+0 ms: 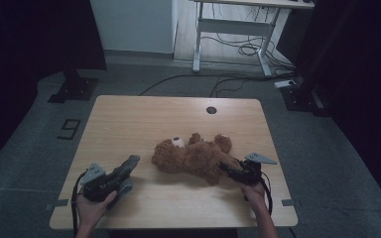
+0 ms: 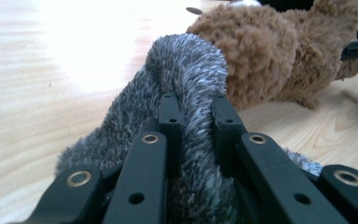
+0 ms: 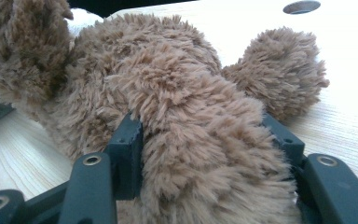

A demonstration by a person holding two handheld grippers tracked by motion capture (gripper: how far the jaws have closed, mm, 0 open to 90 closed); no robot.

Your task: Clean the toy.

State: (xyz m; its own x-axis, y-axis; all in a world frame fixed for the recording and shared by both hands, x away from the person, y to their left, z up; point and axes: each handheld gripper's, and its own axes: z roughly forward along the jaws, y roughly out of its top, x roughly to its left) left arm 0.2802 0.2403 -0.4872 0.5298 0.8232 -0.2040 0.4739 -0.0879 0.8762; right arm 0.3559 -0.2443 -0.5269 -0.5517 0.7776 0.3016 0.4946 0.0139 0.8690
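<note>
Two soft toys: a brown teddy bear (image 1: 193, 157) and a grey furry toy (image 1: 125, 171) are lying on the table, each one caught in a gripper.
Teddy bear, place: it is lying on its side near the middle of the wooden table (image 1: 144, 119), a little toward the person's edge and to the right, with its head pointing left and its white muzzle facing the far side.
Teddy bear, close up: in the right gripper view one thick brown limb (image 3: 200, 154) is running between the two black jaws, and a round paw (image 3: 279, 70) is sticking out beyond it.
Right gripper: the right gripper (image 1: 232, 170) is clamping that limb at the bear's right end, with the jaws pressing into the fur from both sides.
Right hand: the right hand (image 1: 254, 192) is holding the tool near the table's right front edge.
Grey toy, place: it is sitting at the left front of the table, apart from the bear's head, with its tip slanting up and toward the bear.
Grey toy, close up: in the left gripper view the grey fur (image 2: 186, 74) is bulging up between the jaws, with the bear (image 2: 279, 51) lying just behind it.
Left gripper: the left gripper (image 1: 119, 176) is squeezing the grey toy tightly, jaws nearly together.
Left hand: the left hand (image 1: 93, 206) is gripping the tool by the front edge.
Table, far side: a round hole (image 1: 211, 110) is showing near the far edge.
Floor: cables (image 1: 238, 49) are trailing under a white desk frame (image 1: 238, 29) beyond the table.
</note>
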